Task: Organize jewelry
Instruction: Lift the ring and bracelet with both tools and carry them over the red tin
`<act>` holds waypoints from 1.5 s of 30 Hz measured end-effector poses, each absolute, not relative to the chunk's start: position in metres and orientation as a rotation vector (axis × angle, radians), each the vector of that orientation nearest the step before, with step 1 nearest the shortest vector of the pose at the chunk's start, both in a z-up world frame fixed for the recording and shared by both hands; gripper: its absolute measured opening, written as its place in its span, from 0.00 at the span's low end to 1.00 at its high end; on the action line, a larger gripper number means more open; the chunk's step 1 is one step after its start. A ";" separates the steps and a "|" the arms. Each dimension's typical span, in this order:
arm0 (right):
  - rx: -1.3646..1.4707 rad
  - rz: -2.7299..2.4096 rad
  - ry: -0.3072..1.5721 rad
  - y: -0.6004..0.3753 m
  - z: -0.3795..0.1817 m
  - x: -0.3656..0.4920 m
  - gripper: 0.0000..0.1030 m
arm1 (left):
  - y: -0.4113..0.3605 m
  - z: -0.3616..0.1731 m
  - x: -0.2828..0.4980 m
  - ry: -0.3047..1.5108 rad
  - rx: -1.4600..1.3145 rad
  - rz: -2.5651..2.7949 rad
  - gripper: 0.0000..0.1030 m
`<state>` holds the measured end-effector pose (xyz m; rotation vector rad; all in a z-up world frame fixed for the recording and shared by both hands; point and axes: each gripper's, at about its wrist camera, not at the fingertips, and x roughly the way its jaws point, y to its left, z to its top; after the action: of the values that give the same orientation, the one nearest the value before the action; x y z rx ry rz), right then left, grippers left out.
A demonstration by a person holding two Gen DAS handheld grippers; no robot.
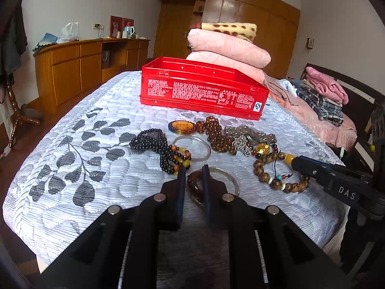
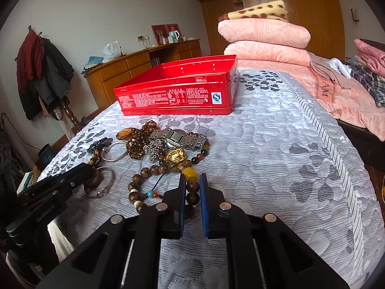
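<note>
Loose jewelry lies on the white leaf-patterned bedspread [image 1: 101, 110] in front of an open red tin [image 1: 204, 91]. My left gripper [image 1: 193, 175] is shut on a dark brown bangle [image 1: 195, 185], which rests on the cover beside a thin silver bangle [image 1: 231, 175]. My right gripper [image 2: 193, 183] is shut on a wooden bead bracelet [image 2: 142, 178] with a yellow bead [image 2: 190, 172], also on the cover. The pile behind holds a black bead string [image 1: 149, 142], a clear bangle [image 1: 192, 148], an amber pendant [image 1: 181, 126], amber beads [image 1: 214, 132] and a metal watch band [image 1: 252, 133].
Folded pink quilts [image 1: 228, 48] are stacked behind the tin, and a pile of clothes [image 1: 322, 96] lies at the right. The bed's edge drops off at the left and front. A wooden dresser [image 1: 79, 62] stands along the far wall.
</note>
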<state>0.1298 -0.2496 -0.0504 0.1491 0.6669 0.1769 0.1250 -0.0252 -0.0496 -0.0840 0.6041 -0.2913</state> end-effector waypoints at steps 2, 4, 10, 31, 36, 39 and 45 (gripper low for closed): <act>0.150 0.177 0.667 -0.250 -0.051 0.130 0.11 | -0.026 -0.050 0.125 0.600 -0.080 -0.291 0.12; 0.153 0.176 0.670 -0.250 -0.052 0.130 0.11 | -0.027 -0.049 0.124 0.591 -0.078 -0.298 0.10; 0.147 0.177 0.659 -0.250 -0.049 0.129 0.11 | -0.030 -0.044 0.120 0.569 -0.084 -0.319 0.08; 0.091 0.187 0.561 -0.255 0.012 0.136 0.11 | -0.034 0.005 0.142 0.465 -0.083 -0.340 0.08; 0.045 0.190 0.526 -0.254 0.037 0.146 0.11 | -0.039 0.021 0.157 0.435 -0.080 -0.359 0.08; 0.032 0.202 0.511 -0.255 0.050 0.157 0.11 | -0.044 0.031 0.169 0.419 -0.080 -0.374 0.08; 0.013 0.234 0.466 -0.253 0.080 0.193 0.11 | -0.055 0.058 0.208 0.374 -0.062 -0.383 0.08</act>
<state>0.1933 -0.2530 0.0803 0.0133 0.4657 0.2340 0.2085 -0.0551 0.0577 -0.0623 0.3742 -0.3830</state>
